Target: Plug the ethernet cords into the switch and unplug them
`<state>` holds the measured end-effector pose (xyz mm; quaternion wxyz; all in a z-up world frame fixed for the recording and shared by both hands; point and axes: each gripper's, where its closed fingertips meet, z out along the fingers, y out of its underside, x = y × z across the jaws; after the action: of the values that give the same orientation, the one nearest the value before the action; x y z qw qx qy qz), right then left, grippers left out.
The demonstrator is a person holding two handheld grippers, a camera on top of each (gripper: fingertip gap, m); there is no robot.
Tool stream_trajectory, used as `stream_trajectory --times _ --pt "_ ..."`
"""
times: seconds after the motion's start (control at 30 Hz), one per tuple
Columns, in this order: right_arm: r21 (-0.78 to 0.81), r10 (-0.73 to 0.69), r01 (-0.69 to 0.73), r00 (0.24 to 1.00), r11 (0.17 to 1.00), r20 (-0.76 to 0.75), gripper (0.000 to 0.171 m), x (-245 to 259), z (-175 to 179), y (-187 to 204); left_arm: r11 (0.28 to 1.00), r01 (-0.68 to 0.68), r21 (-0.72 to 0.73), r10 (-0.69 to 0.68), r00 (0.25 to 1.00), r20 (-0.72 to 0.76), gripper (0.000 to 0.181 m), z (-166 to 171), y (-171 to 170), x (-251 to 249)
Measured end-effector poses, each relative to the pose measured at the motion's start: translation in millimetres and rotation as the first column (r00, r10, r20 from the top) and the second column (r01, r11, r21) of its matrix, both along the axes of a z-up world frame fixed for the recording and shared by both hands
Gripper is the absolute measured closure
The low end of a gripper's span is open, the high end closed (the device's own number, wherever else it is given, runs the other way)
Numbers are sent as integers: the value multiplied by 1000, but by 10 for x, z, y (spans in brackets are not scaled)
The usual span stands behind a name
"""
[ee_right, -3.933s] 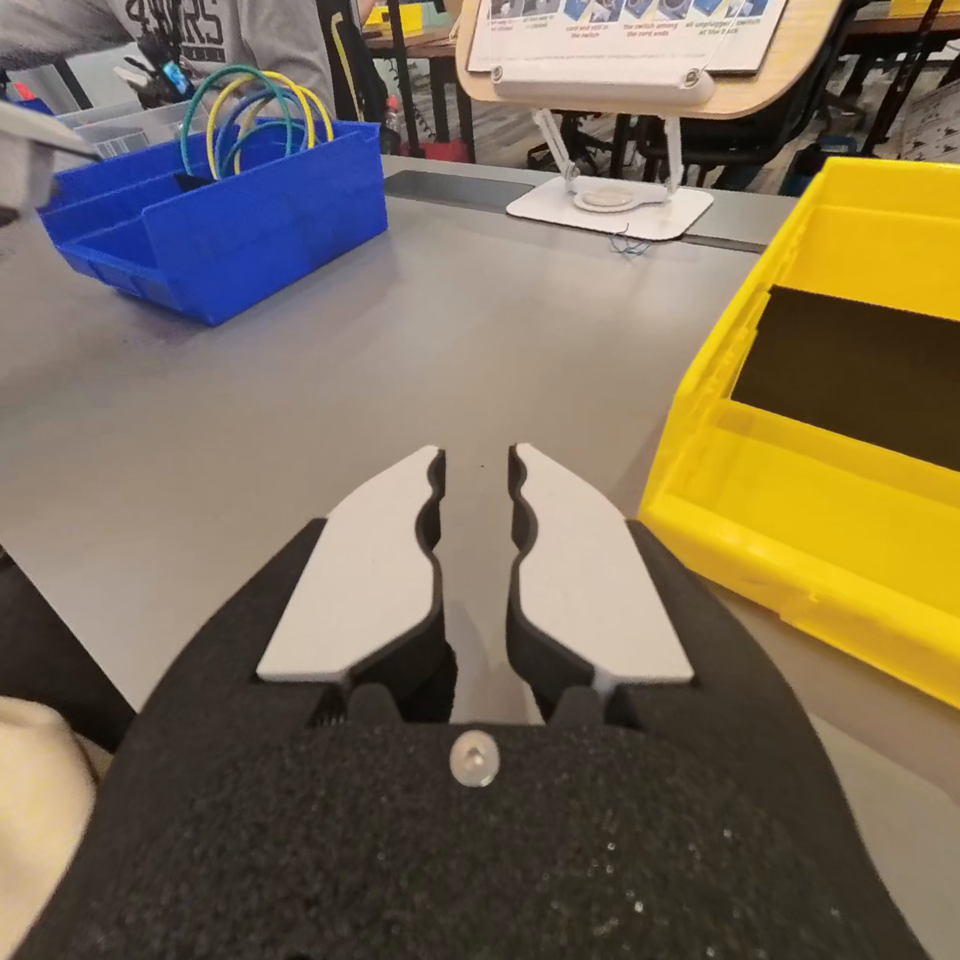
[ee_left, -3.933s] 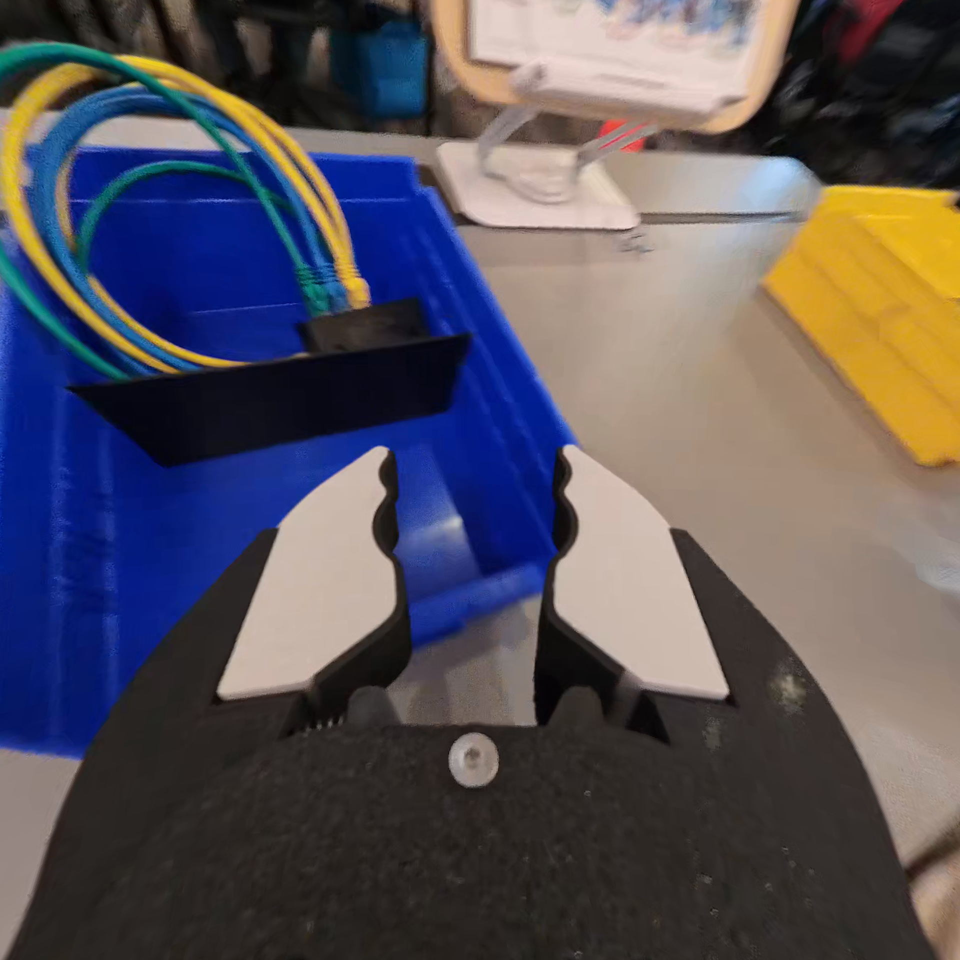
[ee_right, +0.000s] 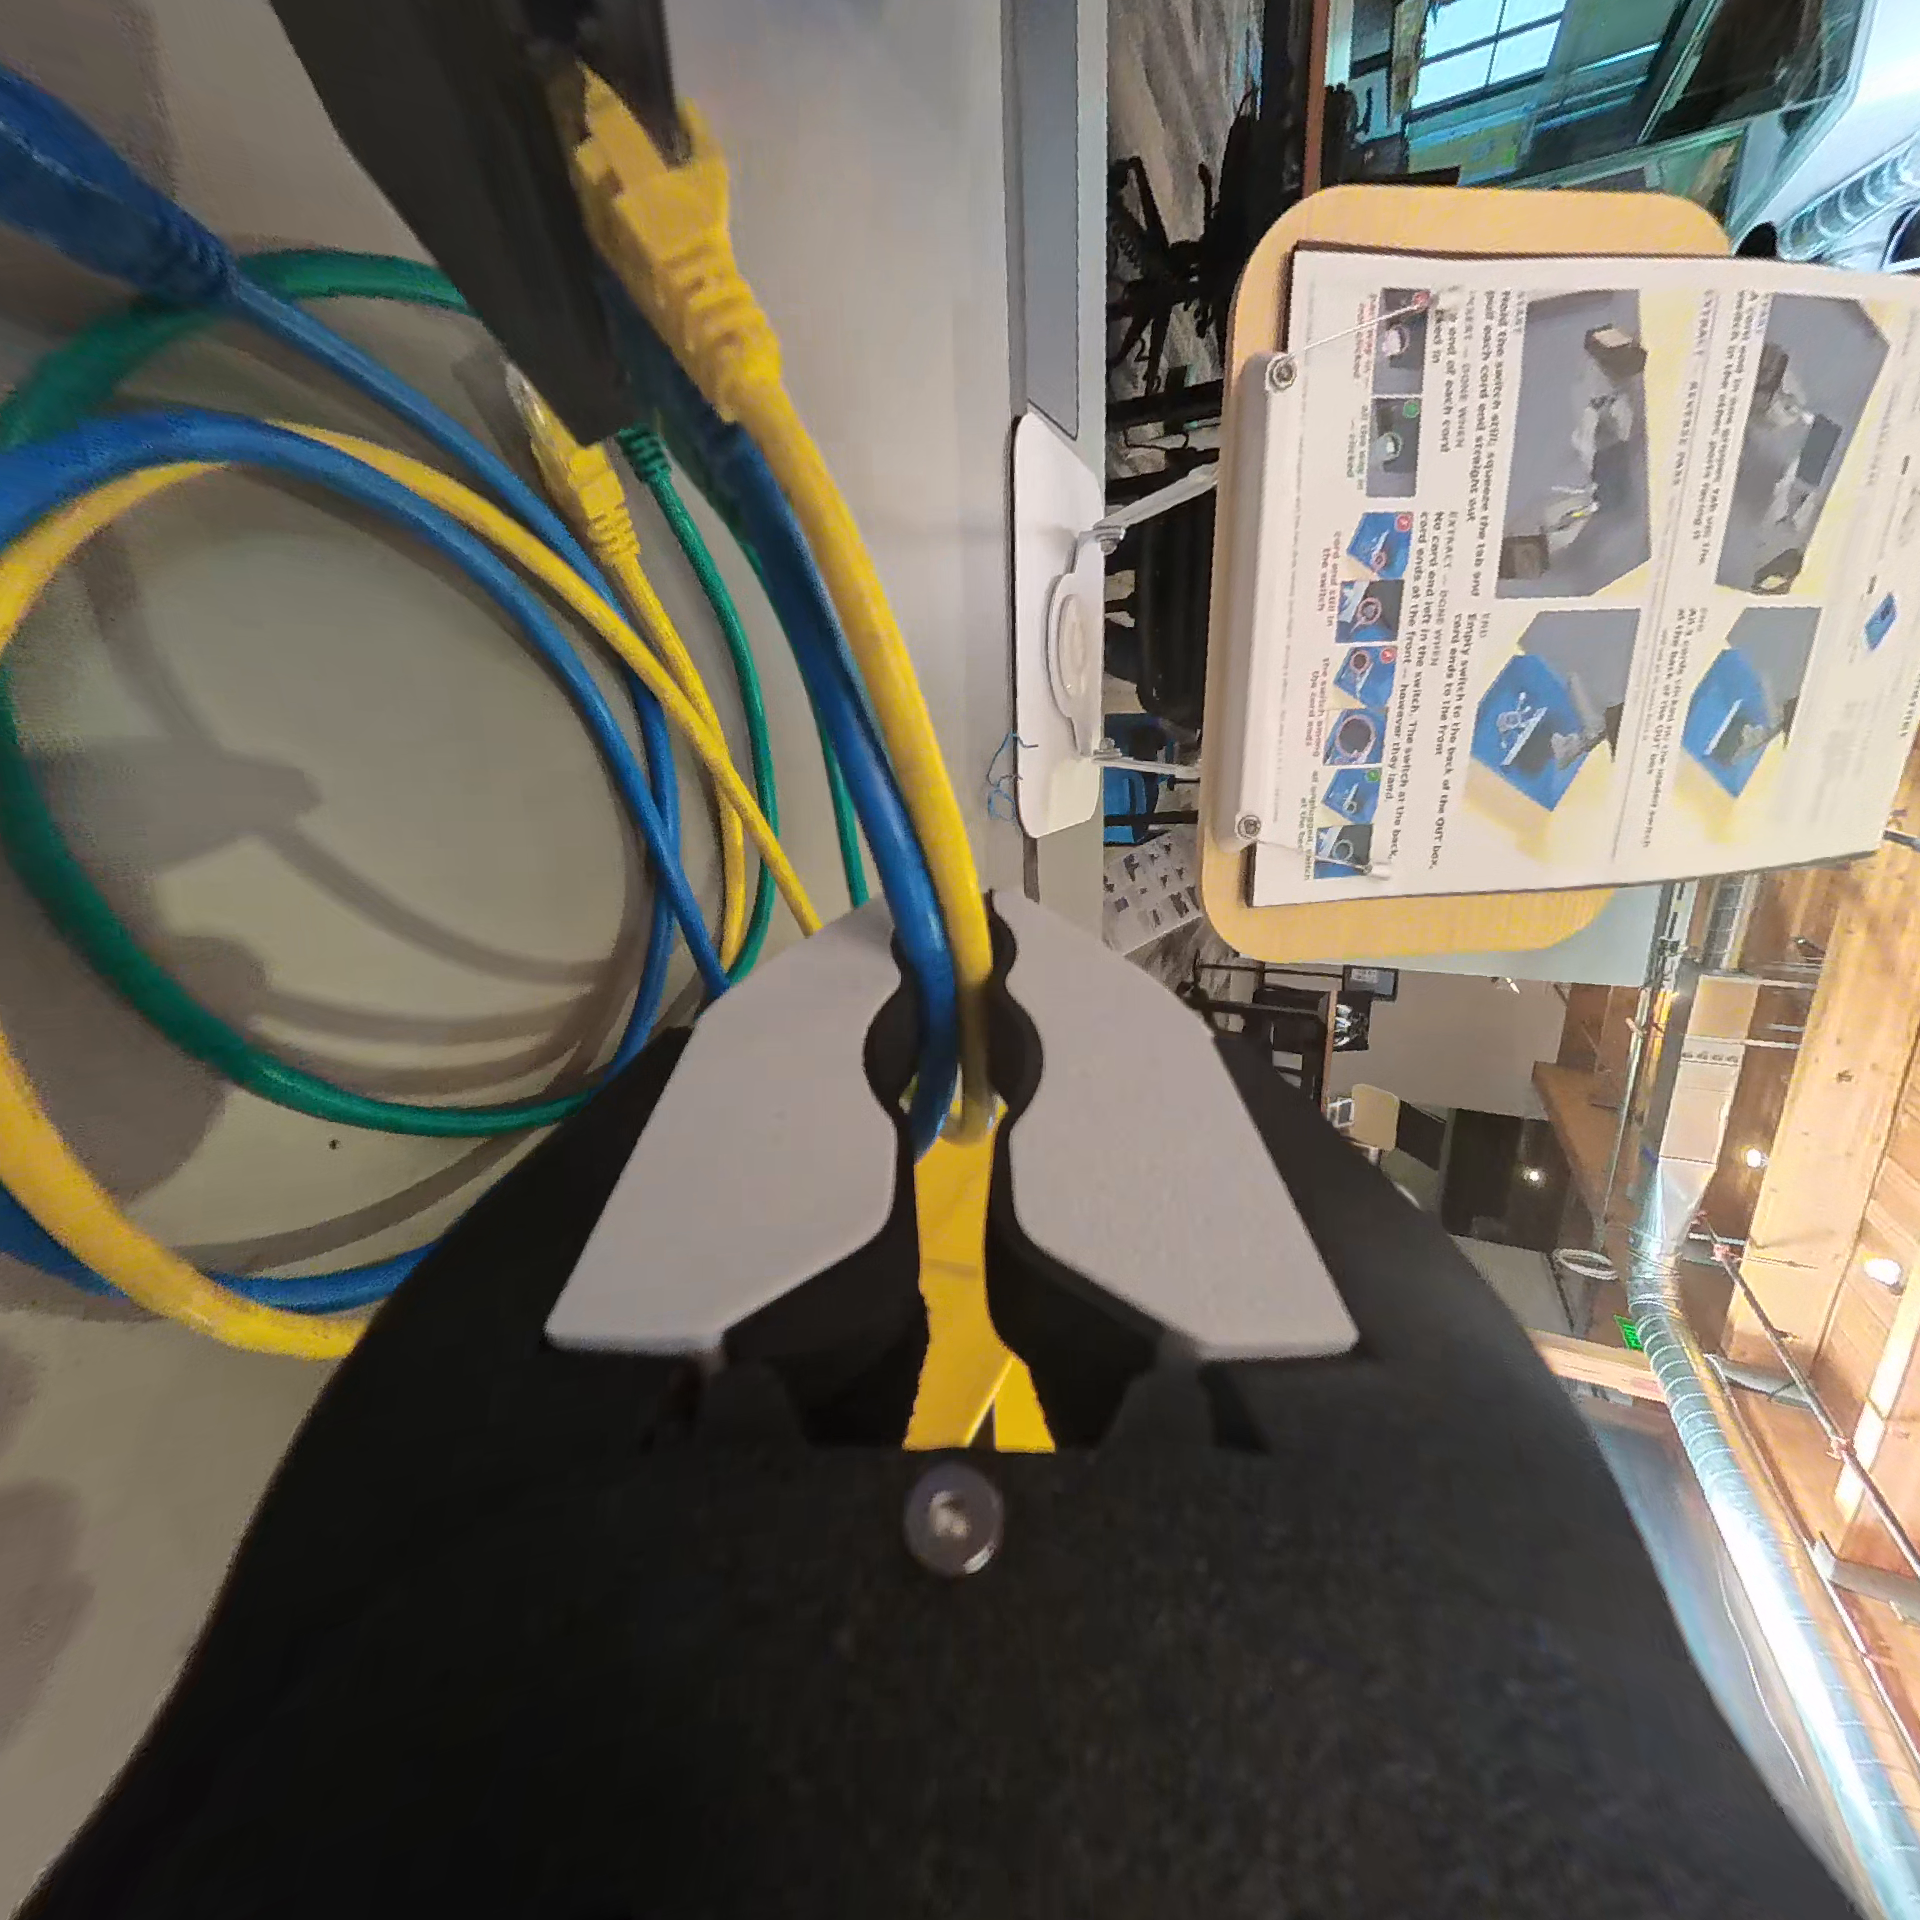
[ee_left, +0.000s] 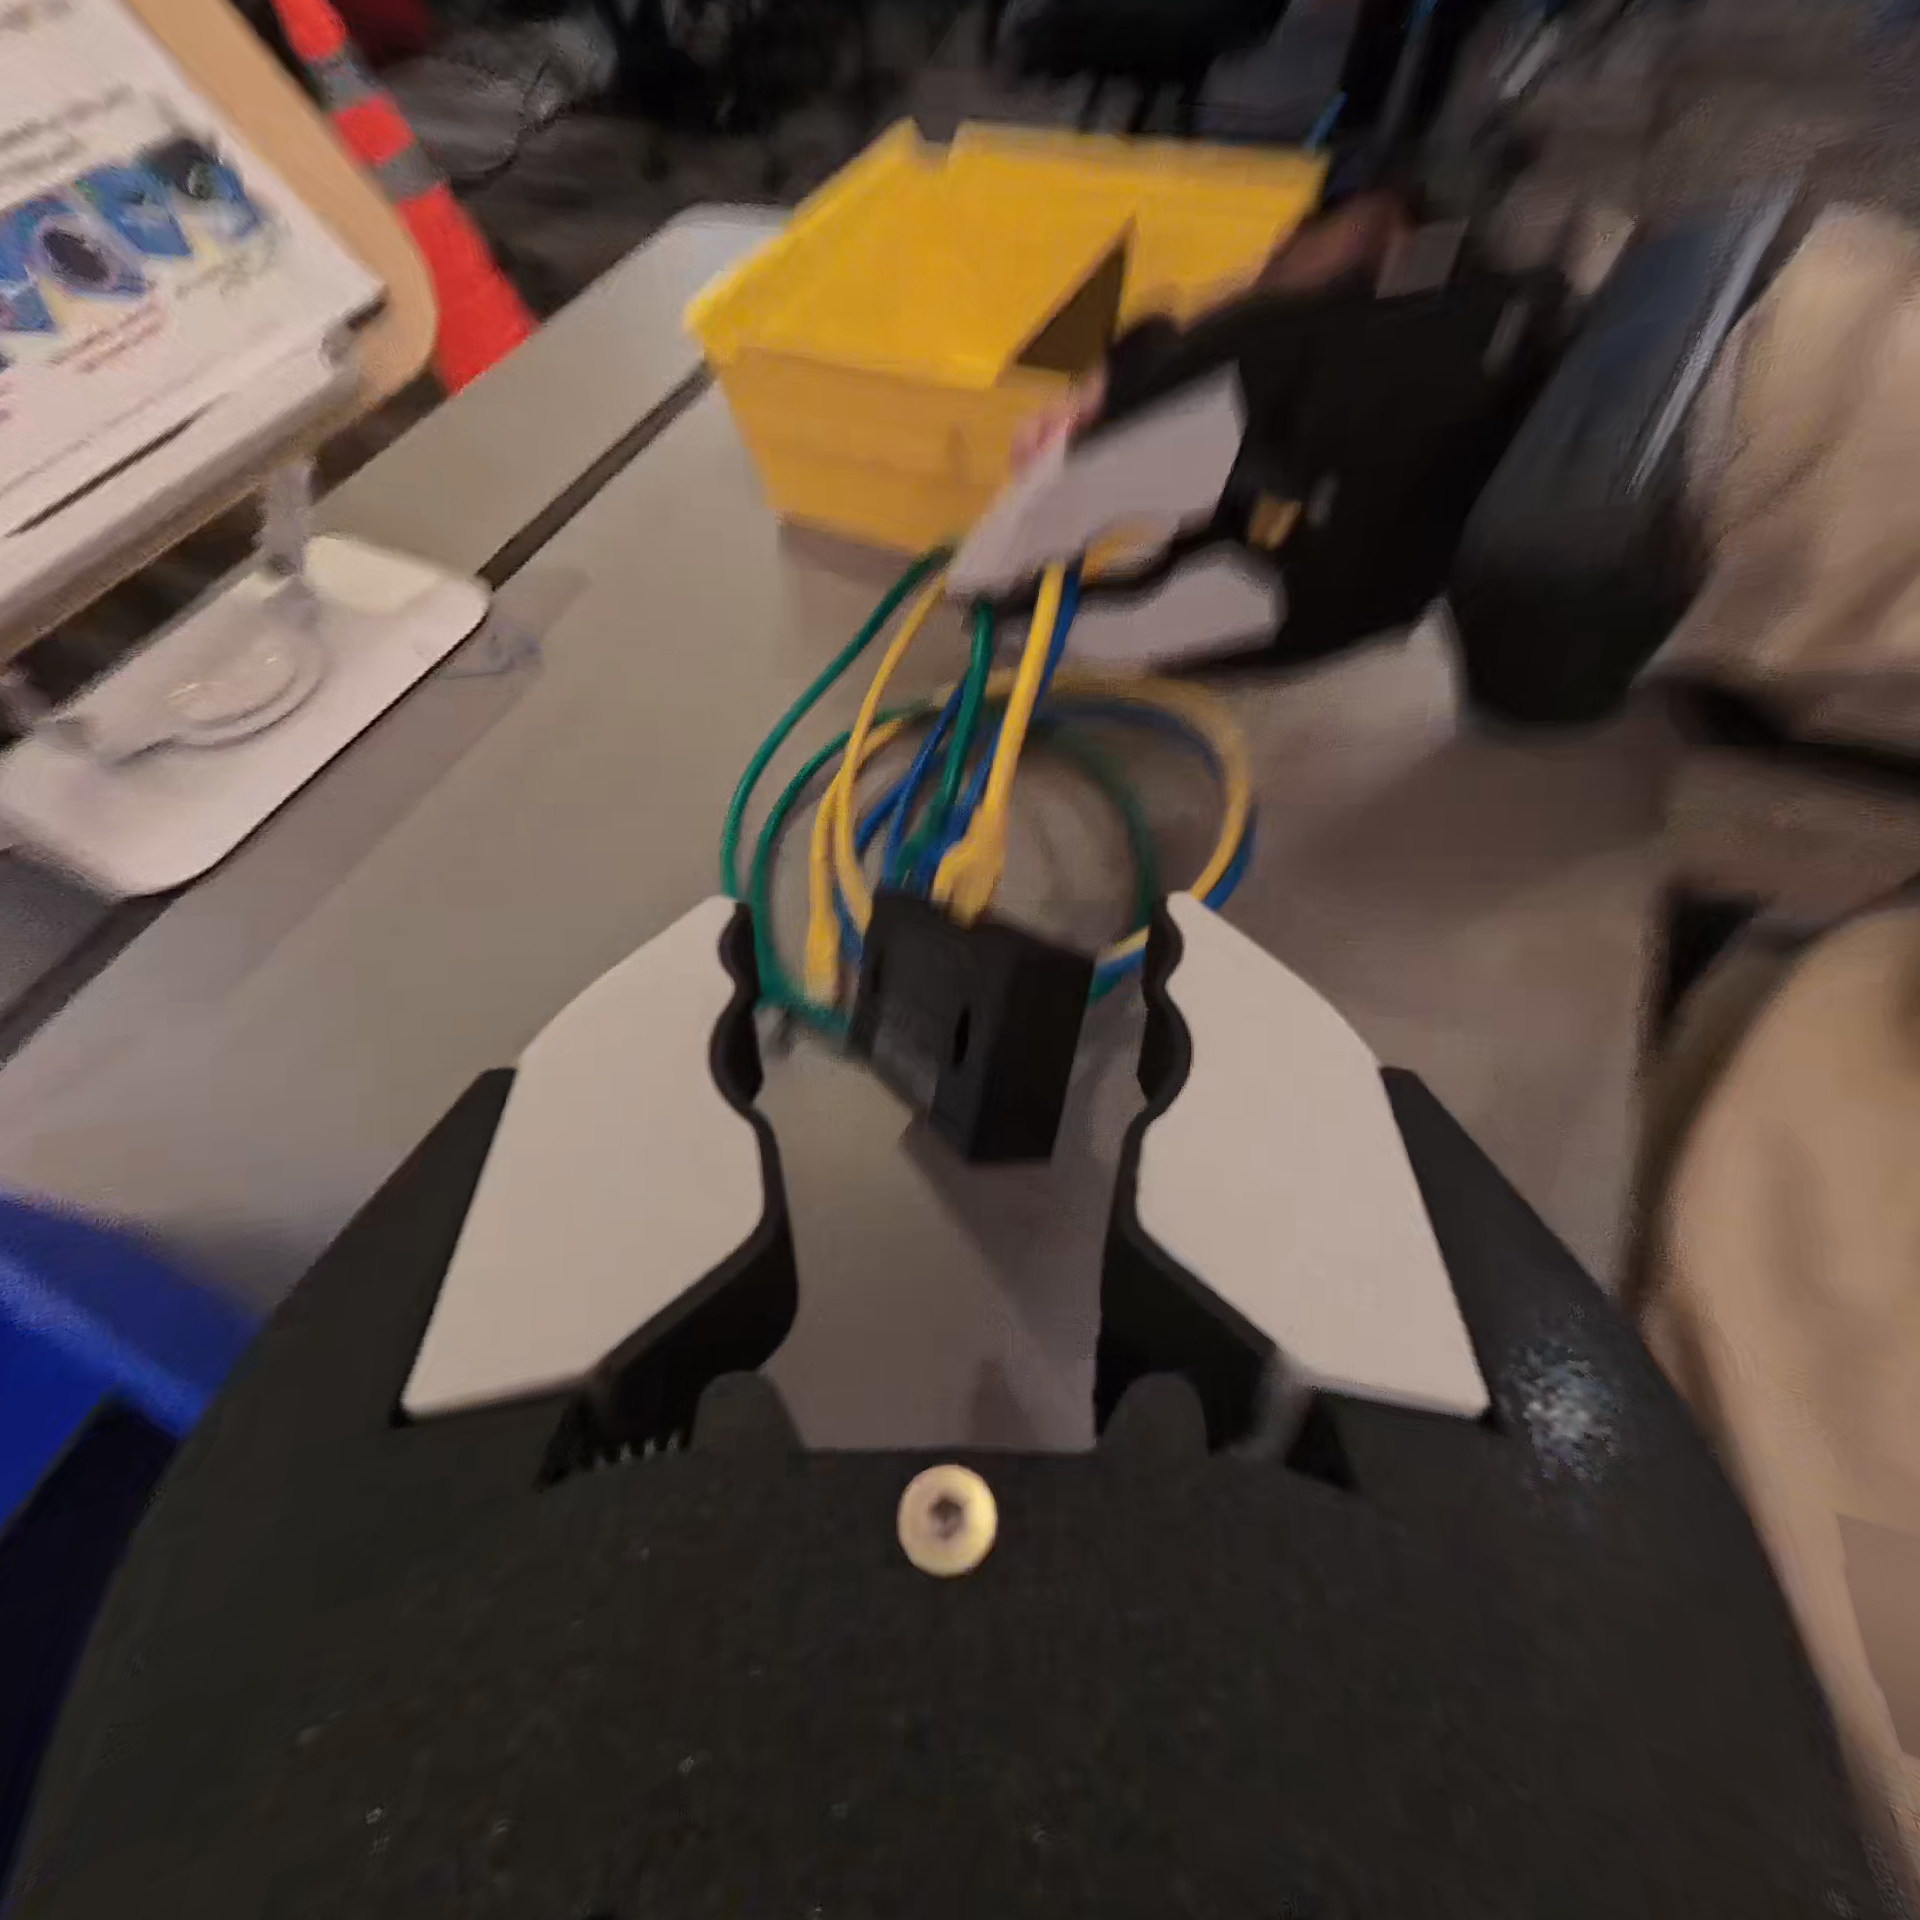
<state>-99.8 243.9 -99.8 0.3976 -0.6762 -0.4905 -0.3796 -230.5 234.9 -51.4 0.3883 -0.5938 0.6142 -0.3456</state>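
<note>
left tongs (ee_left: 943, 997): spread wide, holding nothing, black switch (ee_left: 971, 1029) on grey table (ee_left: 499, 935) just past its tips | right tongs (ee_right: 948, 971): closed on yellow cord (ee_right: 914, 727) and blue cord (ee_right: 831, 644) near yellow bin (ee_left: 935, 343)

Right gripper (ee_right: 951, 966), grey fingers on black foam body, pinched tight on yellow ethernet cord (ee_right: 894, 665) and blue ethernet cord (ee_right: 831, 623) running side by side between tips. Both lead up to black plastic switch (ee_right: 561, 208) at top, yellow plug seated in it. More loops sprawled left on grey table (ee_right: 312, 675): thin green cord (ee_right: 156, 914), another blue, another yellow. View rolled sideways, so wooden board with printed instruction sheet (ee_right: 1558, 582) on white stand sits right.
</note>
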Motion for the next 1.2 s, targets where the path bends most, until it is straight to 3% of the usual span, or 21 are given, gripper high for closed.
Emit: stream_trajectory --times 0.07,0.13,0.33,0.6,0.73,0.83,1.0,1.2 --pt "-4 -5 5 1000 1000 -4 162 -12 -4 20 968 -89 236 121 985 -123 111 -332 31 -119" --pt "3 -13 13 1000 1000 -4 162 -24 13 35 916 -112 385 182 972 -152 117 -542 -28 -140" --pt "24 -5 6 999 1000 -40 161 -77 83 8 848 -162 505 282 944 -171 115 -822 60 -104" --pt "28 41 -36 978 999 -206 161 -108 145 -15 905 -137 404 144 989 12 134 -812 3 -112" --pt "15 92 -93 935 996 -341 160 -194 213 -60 915 -97 391 18 979 201 151 -584 -103 -70" --pt "-16 94 -112 896 994 -434 160 -206 201 -71 902 -87 423 -72 936 346 151 -360 -213 -45" --pt "-42 130 -187 811 982 -570 160 -369 201 -112 927 -67 368 -77 929 363 141 -341 -263 47" --pt "-53 155 -240 764 969 -626 160 -492 208 -171 940 -37 339 -104 915 389 151 -220 -246 32"
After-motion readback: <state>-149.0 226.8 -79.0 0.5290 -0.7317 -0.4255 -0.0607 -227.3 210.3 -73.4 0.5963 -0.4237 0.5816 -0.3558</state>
